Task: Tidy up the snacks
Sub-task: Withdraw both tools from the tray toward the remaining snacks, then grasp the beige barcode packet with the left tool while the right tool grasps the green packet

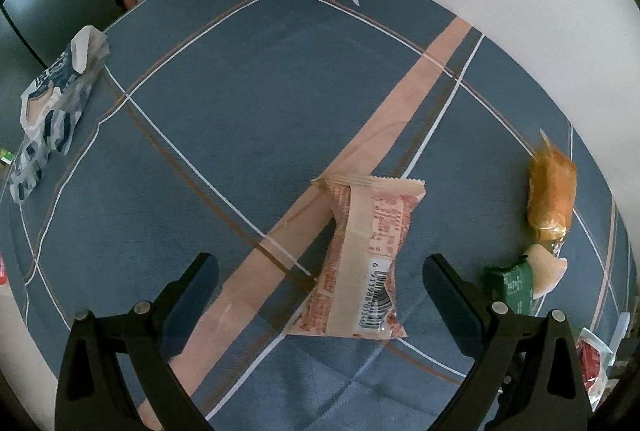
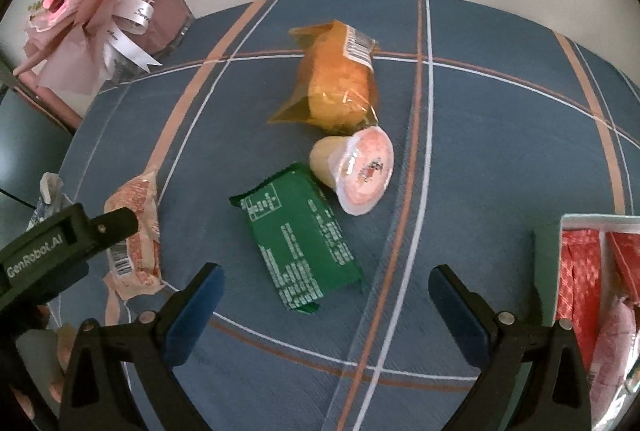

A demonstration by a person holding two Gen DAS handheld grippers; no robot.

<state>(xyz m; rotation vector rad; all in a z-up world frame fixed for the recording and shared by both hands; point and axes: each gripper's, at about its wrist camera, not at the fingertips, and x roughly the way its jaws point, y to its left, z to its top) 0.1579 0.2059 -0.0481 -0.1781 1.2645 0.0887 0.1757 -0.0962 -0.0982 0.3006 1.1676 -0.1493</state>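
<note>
Left claw (image 1: 320,271) spread wide, peach snack packet (image 1: 360,263) between fingers.

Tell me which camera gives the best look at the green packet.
The right wrist view: the green packet lies whole and unobstructed just ahead of the open right gripper. The left wrist view catches only part of it at the right edge, behind a finger.

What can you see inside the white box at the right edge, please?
The white box holds red-patterned packets and a pale pink wrapped snack. Its far side runs out of frame, so anything beneath stays hidden.
</note>
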